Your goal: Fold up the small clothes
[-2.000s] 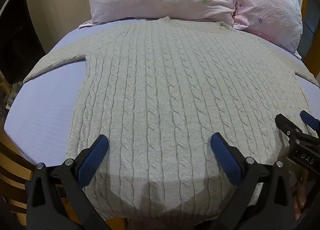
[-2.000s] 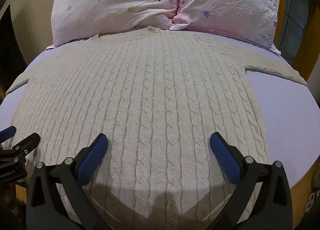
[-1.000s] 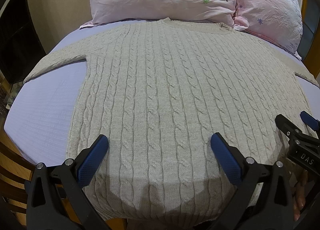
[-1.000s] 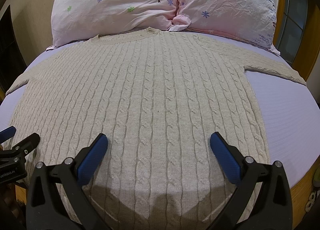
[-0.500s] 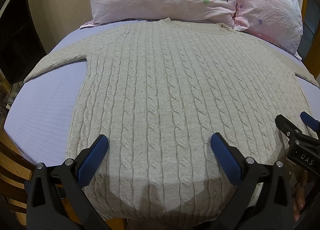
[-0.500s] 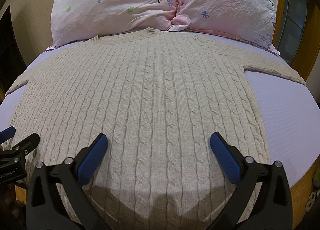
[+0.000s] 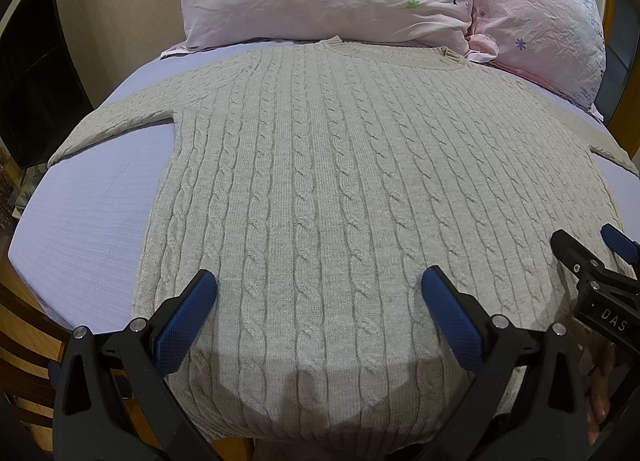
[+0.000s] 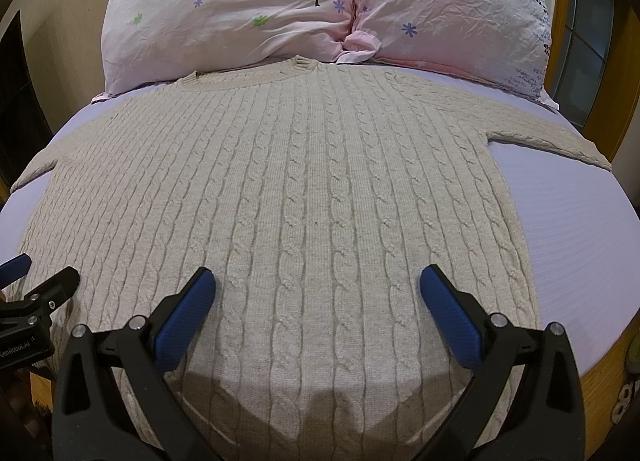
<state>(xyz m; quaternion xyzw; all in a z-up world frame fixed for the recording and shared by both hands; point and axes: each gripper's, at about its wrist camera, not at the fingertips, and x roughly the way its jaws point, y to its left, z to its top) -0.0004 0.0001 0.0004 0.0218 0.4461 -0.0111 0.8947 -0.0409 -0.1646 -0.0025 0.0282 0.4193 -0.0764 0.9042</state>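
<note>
A beige cable-knit sweater point(image 7: 340, 181) lies flat on the lilac bed sheet point(image 7: 88, 229), collar toward the pillows, both sleeves spread sideways; it also shows in the right wrist view point(image 8: 304, 197). My left gripper point(image 7: 319, 293) is open and empty, hovering over the hem's left half. My right gripper point(image 8: 318, 291) is open and empty over the hem's right half. The right gripper shows at the right edge of the left wrist view point(image 7: 588, 253). The left gripper shows at the left edge of the right wrist view point(image 8: 40, 281).
Two pink flowered pillows point(image 8: 240, 9) point(image 8: 452, 9) lie at the head of the bed. A dark panel point(image 7: 36, 73) stands to the left. A wooden bed frame point(image 8: 600, 385) edges the mattress; a window point(image 8: 588, 45) is at the right.
</note>
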